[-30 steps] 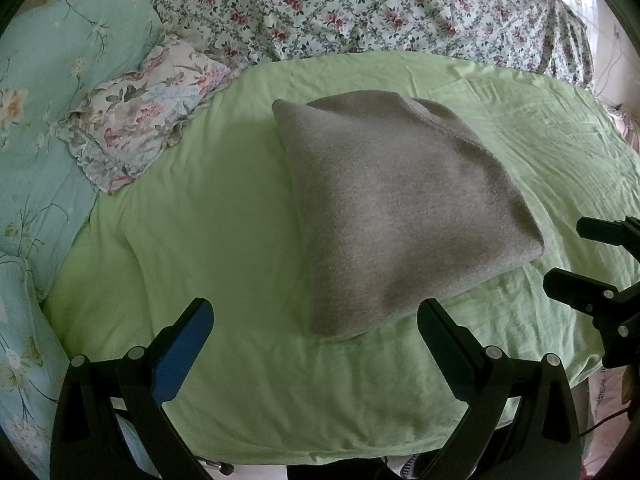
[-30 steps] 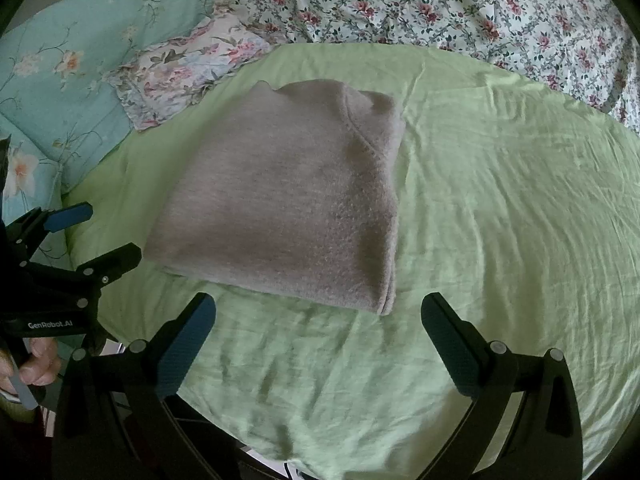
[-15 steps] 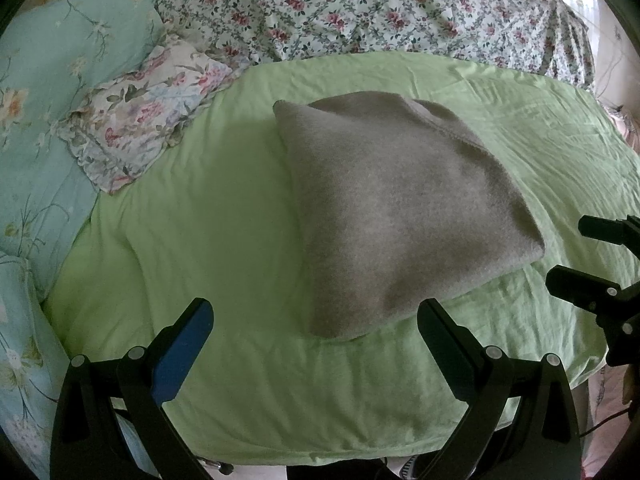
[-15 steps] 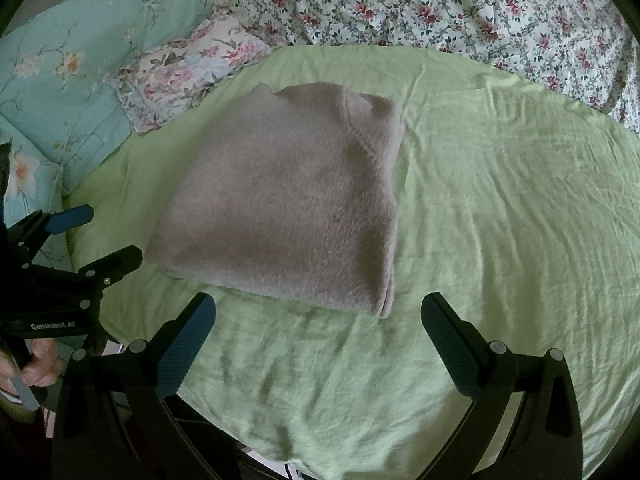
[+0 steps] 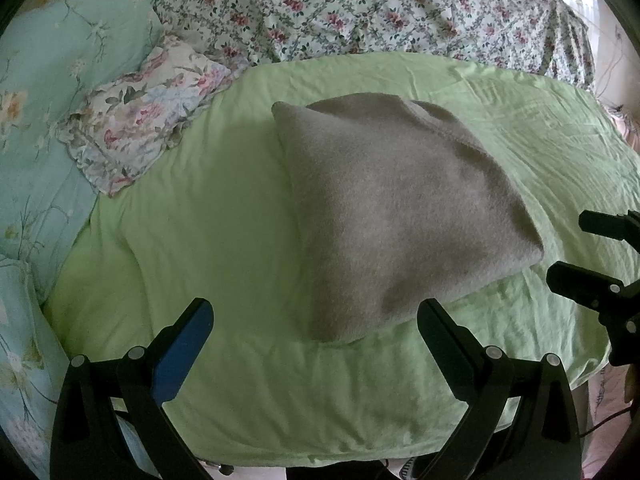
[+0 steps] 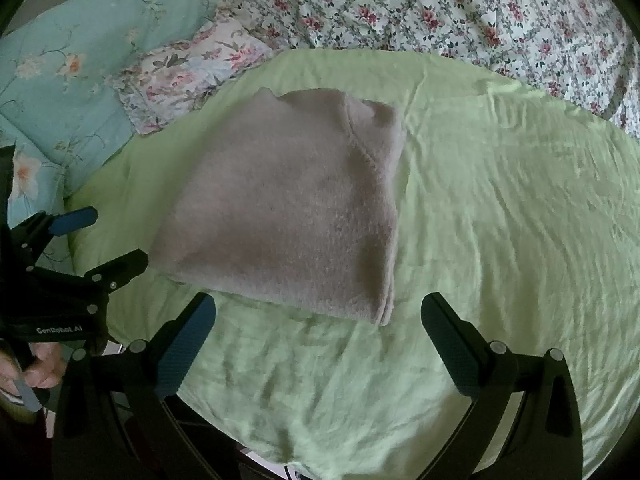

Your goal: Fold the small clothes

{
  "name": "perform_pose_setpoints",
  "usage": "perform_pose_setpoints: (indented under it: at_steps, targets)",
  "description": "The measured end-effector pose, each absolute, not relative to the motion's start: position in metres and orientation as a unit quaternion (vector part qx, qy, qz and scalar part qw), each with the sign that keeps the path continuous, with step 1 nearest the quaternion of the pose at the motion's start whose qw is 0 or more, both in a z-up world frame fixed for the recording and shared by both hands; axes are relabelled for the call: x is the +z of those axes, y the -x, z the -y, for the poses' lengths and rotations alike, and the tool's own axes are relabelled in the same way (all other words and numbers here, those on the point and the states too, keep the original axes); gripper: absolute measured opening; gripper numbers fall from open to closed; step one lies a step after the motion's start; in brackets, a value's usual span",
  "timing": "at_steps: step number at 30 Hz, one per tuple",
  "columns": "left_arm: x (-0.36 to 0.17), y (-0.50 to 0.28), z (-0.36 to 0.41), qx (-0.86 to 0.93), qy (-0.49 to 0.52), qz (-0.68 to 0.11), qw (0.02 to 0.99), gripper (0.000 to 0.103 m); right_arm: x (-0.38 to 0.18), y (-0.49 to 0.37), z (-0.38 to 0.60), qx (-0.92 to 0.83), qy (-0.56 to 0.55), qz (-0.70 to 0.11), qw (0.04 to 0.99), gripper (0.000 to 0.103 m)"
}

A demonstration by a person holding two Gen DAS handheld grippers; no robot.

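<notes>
A grey-brown fleece garment (image 5: 396,216) lies folded into a thick rectangle on the green bed sheet (image 5: 200,232); it also shows in the right wrist view (image 6: 288,208). My left gripper (image 5: 316,316) is open and empty, held just short of the garment's near corner. My right gripper (image 6: 318,312) is open and empty, held just short of the garment's near edge. The right gripper shows at the right edge of the left wrist view (image 5: 592,252). The left gripper shows at the left edge of the right wrist view (image 6: 100,240).
A floral pillow (image 5: 140,120) and a teal quilt (image 5: 44,100) lie at the left. A flowered blanket (image 5: 380,8) is bunched along the far side of the bed. The sheet's front edge (image 5: 320,440) drops off just below the grippers.
</notes>
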State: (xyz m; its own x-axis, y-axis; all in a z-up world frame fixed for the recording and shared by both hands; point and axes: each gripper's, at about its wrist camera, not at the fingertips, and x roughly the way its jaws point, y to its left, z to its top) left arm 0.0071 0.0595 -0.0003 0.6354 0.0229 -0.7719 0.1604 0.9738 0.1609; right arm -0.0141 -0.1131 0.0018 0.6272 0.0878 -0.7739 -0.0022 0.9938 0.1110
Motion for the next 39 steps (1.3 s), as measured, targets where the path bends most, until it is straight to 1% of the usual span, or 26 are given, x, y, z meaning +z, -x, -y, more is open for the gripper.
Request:
perform_pose_setpoints:
  at_steps: [16,39]
  targets:
    - [-0.002,-0.021,-0.060,-0.036,-0.101,-0.435,0.894,0.102,0.006,0.008,0.117,0.026,-0.051,-0.429,0.902,0.102]
    - [0.003,-0.033,-0.055,-0.037,-0.113,-0.423,0.898,0.102,0.008,-0.012,0.125,0.029,-0.049,-0.433,0.900,0.102]
